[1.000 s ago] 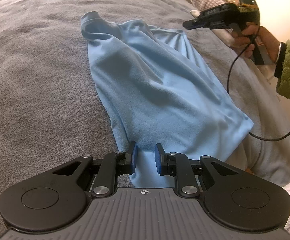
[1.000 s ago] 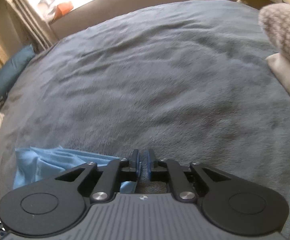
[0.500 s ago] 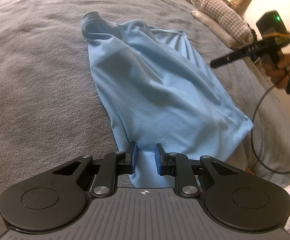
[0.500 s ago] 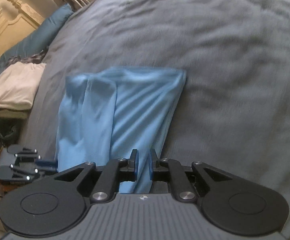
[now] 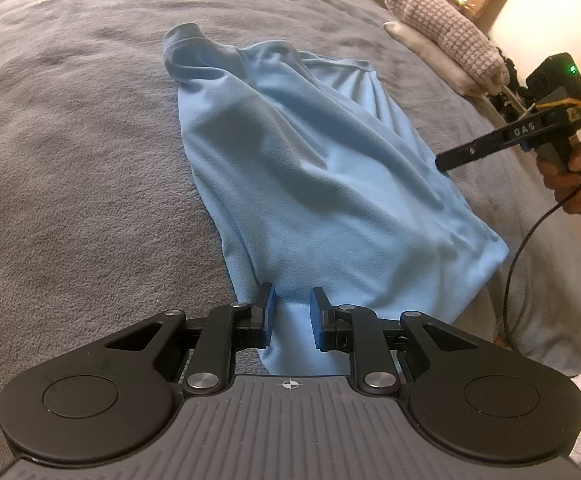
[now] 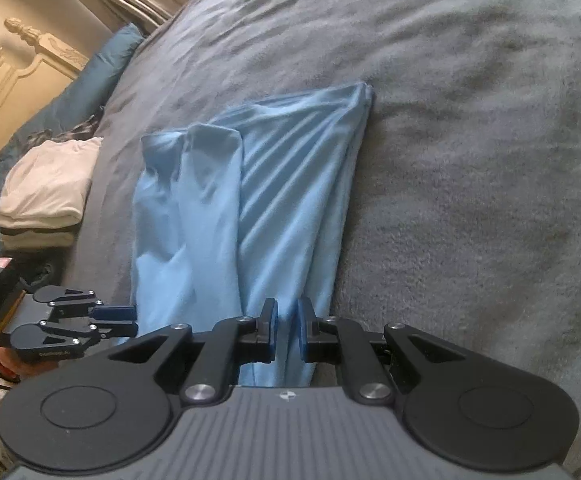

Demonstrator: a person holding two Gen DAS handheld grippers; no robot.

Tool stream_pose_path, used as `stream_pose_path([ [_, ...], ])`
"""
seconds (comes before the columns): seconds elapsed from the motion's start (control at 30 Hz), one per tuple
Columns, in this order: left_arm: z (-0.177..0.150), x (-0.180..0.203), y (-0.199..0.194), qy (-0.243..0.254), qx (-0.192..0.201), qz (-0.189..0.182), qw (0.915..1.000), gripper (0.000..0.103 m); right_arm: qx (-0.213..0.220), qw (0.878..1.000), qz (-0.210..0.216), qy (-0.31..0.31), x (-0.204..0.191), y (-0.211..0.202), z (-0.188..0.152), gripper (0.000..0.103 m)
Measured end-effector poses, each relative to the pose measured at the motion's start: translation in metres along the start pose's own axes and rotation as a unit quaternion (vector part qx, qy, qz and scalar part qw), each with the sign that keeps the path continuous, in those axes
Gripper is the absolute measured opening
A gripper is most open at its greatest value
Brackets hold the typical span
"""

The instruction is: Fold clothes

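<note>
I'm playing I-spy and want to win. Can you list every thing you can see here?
shirt: one, light blue, lying half folded on the blanket
blanket: one, grey, covering the bed
folded clothes: one stack, whitish, at the bed's edge
pillow: one, teal, by the headboard
knitted bundle: one, pinkish, far corner
left gripper: black with blue pads, at the shirt's near edge
right gripper: same, over the shirt's other near corner
hand: one, holding the right gripper

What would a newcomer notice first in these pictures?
First, the light blue garment, lying long and creased in the middle of the grey blanket. Next, the two black grippers at its near end: the left gripper over one corner, the right gripper above the other side.
</note>
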State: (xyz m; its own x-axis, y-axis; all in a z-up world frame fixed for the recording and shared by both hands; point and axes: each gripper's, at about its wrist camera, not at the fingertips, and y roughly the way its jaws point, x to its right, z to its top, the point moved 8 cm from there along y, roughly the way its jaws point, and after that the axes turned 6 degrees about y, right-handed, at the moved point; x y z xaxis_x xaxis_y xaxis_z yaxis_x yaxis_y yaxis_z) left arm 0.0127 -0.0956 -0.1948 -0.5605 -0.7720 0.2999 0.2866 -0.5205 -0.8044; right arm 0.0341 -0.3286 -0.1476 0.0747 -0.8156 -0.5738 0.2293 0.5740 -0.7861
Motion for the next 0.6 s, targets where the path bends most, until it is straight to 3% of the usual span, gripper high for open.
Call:
stream_pose_path([
  [0.1, 0.0, 0.0, 0.0, -0.001, 0.0, 0.0, 1.0, 0.019, 0.003, 1.0, -0.005, -0.001, 0.0, 0.003, -0.008, 0.002],
  [0.27, 0.0, 0.0, 0.0, -0.001, -0.001, -0.001, 1.0, 0.019, 0.049, 0.998, -0.026, -0.011, -0.005, -0.011, -0.012, 0.001],
  [0.43, 0.001, -0.001, 0.0, -0.001, 0.0, -0.001, 1.0, 0.019, 0.047, 0.997, -0.053, 0.015, 0.012, -0.005, -0.019, 0.001],
  [0.6, 0.001, -0.002, 0.0, 0.0, -0.001, -0.002, 1.0, 0.019, 0.057, 0.996, -0.028, 0.057, 0.011, -0.007, -0.019, 0.003],
])
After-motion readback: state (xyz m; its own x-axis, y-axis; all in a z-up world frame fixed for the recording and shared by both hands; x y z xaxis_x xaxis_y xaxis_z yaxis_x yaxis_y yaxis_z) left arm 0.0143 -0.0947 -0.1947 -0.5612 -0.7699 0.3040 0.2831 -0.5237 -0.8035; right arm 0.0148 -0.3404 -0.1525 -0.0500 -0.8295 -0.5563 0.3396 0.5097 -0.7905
